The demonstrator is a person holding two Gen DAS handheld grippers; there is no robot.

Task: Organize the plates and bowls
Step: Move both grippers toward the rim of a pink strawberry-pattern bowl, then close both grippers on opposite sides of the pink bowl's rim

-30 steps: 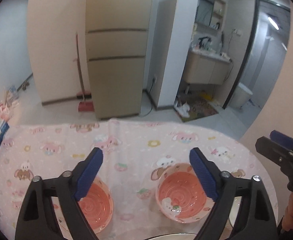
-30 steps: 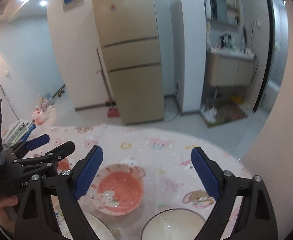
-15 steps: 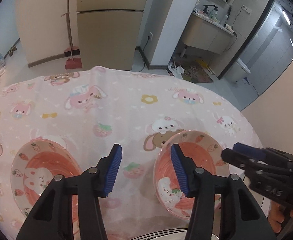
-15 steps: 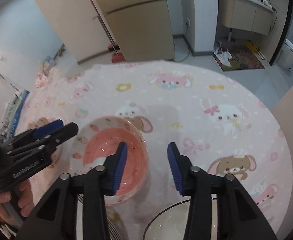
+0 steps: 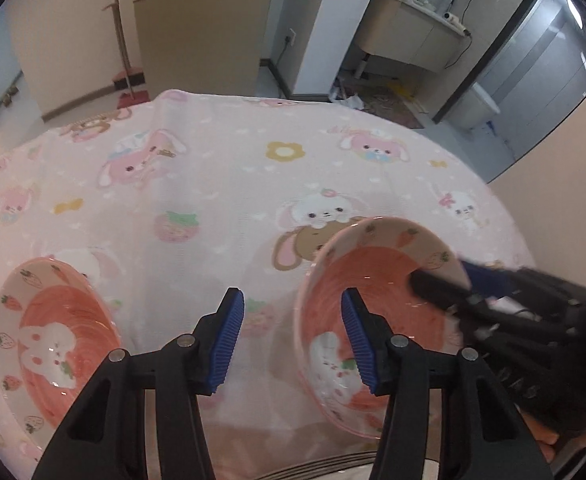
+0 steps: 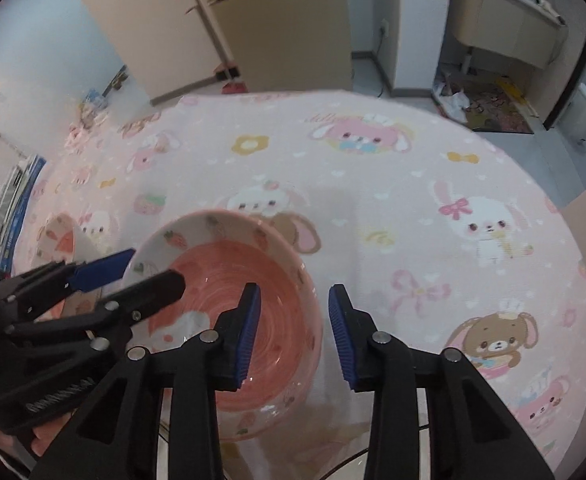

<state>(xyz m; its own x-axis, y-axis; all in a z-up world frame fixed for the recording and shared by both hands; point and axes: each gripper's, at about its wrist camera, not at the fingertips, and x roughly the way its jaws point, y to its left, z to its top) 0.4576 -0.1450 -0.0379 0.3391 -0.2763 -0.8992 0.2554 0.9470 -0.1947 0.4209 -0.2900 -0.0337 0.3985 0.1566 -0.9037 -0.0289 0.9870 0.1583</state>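
Two pink bowls with rabbit prints stand on the pink cartoon tablecloth (image 5: 221, 184). My left gripper (image 5: 293, 342) is open and straddles the left rim of the right bowl (image 5: 377, 280). My right gripper (image 6: 293, 332) is open and straddles the same bowl's (image 6: 229, 276) right rim. Neither pair of pads touches the rim. The other bowl (image 5: 49, 340) sits to the left, apart from both grippers. Each gripper also shows in the other's view, the right one (image 5: 453, 284) and the left one (image 6: 133, 276).
A white plate rim (image 6: 433, 444) lies at the near table edge, with another rim (image 5: 333, 468) partly hidden under the grippers. Books (image 6: 17, 200) lie at the left edge. Beyond the table are a fridge (image 5: 201, 20) and a broom (image 5: 123, 40).
Both grippers came down and forward to the right bowl and narrowed from wide open. Each now has one finger inside the bowl and one outside.
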